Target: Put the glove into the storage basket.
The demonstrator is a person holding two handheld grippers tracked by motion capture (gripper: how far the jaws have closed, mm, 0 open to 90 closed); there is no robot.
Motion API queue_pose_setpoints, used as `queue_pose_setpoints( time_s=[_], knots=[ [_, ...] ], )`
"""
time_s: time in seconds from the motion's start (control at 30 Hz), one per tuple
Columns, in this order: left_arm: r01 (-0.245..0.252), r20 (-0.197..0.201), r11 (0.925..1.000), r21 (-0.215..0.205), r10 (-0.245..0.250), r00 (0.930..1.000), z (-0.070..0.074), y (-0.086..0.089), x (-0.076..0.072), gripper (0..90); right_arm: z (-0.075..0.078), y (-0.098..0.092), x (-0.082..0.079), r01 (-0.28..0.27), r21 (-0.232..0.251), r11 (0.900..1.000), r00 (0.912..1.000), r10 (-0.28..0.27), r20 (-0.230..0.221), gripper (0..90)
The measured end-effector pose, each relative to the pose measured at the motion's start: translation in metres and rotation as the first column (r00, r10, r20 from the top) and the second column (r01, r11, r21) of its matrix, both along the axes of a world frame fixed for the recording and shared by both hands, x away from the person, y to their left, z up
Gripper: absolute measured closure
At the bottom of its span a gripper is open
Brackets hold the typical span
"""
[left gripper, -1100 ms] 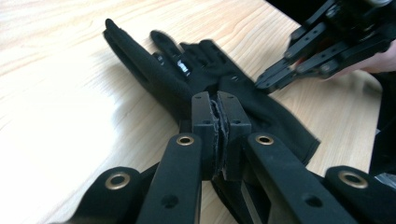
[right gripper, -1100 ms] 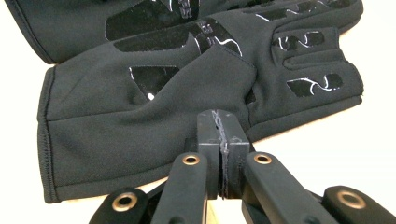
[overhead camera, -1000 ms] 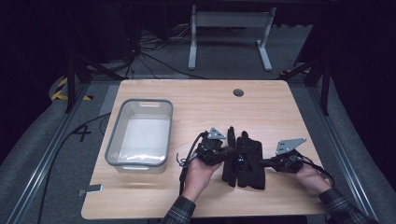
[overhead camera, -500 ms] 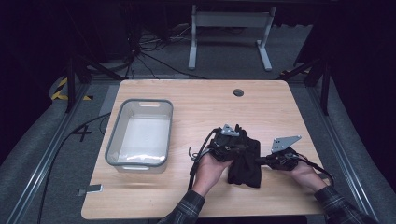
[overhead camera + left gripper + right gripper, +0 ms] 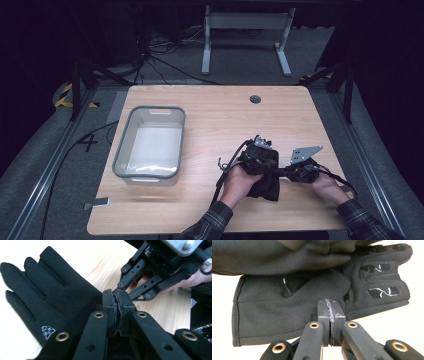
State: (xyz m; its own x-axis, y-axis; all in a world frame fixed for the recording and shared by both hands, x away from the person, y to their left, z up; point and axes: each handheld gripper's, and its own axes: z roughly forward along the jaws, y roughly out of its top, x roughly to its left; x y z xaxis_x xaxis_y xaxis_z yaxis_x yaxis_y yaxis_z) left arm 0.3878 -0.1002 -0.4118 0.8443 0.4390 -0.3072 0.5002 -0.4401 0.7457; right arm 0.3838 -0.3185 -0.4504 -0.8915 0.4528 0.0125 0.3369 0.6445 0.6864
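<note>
Two black gloves point(image 5: 267, 186) lie in a heap near the table's front right. In the left gripper view, one glove point(image 5: 50, 297) with a small white logo spreads its fingers to the left. My left gripper point(image 5: 117, 311) is shut on that glove's fabric, near the wrist end. The right gripper view shows a glove point(image 5: 287, 312) with shiny palm patches lying flat, the other glove point(image 5: 287, 257) folded across its top. My right gripper point(image 5: 331, 315) is shut on the flat glove's near edge. The left gripper point(image 5: 274, 167) and right gripper point(image 5: 286, 171) meet tip to tip over the heap.
A clear plastic bin point(image 5: 121, 155) with a grey rim stands on the left half of the wooden table point(image 5: 225, 115). A round cable hole point(image 5: 255, 99) sits near the far edge. Cables trail from both grippers toward the front edge.
My left gripper has moved to the right, carrying its glove over the other one. The right gripper has stayed where it was.
</note>
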Motion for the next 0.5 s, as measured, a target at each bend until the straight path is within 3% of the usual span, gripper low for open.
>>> queue_pose_setpoints(
  time_s=[0.1, 0.27, 0.4, 0.5],
  knots=[
    [0.008, 0.0, 0.9996, -0.027, -0.008, 1.0, 0.0, 0.0, 0.0, 84.7, 0.007, -0.008, 0.001, 0.027, 0.03, 0.999, 0.9995, -0.027, 0.014, 90.0],
    [0.005, 0.035, 0.9989, -0.047, -0.003, 0.9994, 0.005, 0.005, -0.002, 83.7, 0.013, -0.021, 0.002, 0.06, 0.056, 0.997, 0.9976, -0.062, 0.03, 90.0],
    [-0.02, 0.061, 0.9994, -0.029, 0.022, 0.9979, 0.01, 0.016, -0.004, 89.1, 0.019, -0.024, 0.0, 0.064, 0.083, 0.995, 0.997, -0.067, 0.038, 90.0],
    [-0.055, 0.072, 0.9984, 0.01, 0.054, 0.9959, 0.007, 0.029, -0.004, 89.5, 0.022, -0.02, -0.001, 0.049, 0.1, 0.994, 0.998, -0.053, 0.036, 90.0]
  ],
)
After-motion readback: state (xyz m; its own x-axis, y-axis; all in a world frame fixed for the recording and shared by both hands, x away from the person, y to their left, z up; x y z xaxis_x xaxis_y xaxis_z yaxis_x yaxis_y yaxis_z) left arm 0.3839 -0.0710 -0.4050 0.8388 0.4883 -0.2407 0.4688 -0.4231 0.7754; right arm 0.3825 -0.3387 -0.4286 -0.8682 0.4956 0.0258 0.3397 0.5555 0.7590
